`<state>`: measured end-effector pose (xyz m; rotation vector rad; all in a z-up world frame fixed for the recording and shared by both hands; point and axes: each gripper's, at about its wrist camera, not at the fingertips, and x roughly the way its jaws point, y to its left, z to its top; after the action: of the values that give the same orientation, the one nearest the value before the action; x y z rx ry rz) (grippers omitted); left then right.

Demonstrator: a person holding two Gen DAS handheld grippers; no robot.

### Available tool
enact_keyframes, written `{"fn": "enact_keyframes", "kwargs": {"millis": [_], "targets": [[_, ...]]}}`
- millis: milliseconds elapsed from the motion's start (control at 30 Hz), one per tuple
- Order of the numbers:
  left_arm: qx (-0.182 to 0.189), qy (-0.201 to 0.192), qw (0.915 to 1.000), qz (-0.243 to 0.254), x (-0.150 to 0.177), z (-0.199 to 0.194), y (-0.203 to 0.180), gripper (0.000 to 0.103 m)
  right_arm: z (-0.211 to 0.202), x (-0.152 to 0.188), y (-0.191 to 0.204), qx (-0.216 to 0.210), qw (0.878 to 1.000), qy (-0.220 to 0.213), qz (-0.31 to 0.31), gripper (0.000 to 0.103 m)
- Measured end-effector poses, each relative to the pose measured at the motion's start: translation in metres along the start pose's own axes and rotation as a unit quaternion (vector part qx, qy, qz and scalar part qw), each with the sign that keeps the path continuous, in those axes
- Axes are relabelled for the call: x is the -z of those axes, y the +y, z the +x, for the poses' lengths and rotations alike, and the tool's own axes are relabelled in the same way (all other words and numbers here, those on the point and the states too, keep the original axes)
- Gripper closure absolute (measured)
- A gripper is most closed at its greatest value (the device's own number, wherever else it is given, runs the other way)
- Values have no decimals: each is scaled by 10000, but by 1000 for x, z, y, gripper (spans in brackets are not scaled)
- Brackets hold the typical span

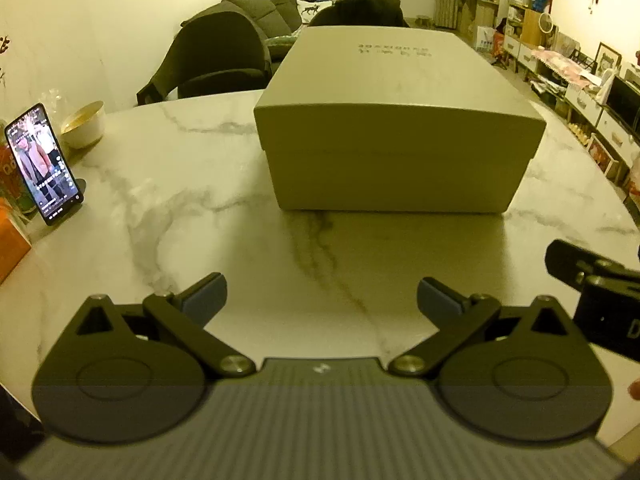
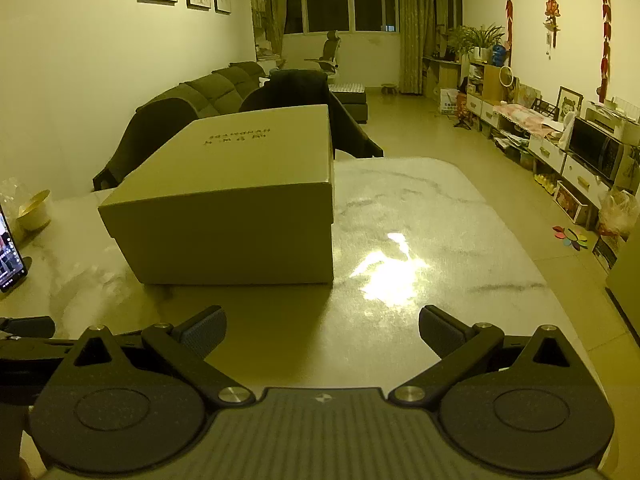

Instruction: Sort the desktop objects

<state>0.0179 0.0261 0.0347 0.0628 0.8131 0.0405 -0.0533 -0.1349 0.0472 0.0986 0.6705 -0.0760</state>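
A large beige lidded box (image 1: 396,120) stands on the marble table (image 1: 200,232), straight ahead of my left gripper (image 1: 322,300). That gripper is open, with nothing between its fingers, a short way in front of the box's near face. In the right wrist view the same box (image 2: 236,196) sits ahead and to the left. My right gripper (image 2: 322,330) is open too, holding nothing, above the bare tabletop (image 2: 420,240) to the box's right. Part of the right gripper (image 1: 600,292) shows at the right edge of the left wrist view.
A lit phone (image 1: 42,164) leans on a stand at the table's left edge, beside a white bowl (image 1: 84,124) and an orange pack (image 1: 10,248). Dark chairs (image 1: 216,56) stand behind the table. The table's right edge (image 2: 532,264) drops to the floor.
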Motion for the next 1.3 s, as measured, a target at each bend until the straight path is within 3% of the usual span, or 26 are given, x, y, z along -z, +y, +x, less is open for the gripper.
{"fn": "enact_keyframes", "kwargs": {"millis": [733,1033,1300], "targets": [[-119,89,9999,-23,1,10,4,0,13,2,-3,31,9999,99,6,0],[-144,172,9992,-324,10,43,11,0,35,9,-6,222,9997,133,-8,0],[-113,-215,9991,-339,16,67,8,0,75,23,-15,402,9990,171,112,0]]}}
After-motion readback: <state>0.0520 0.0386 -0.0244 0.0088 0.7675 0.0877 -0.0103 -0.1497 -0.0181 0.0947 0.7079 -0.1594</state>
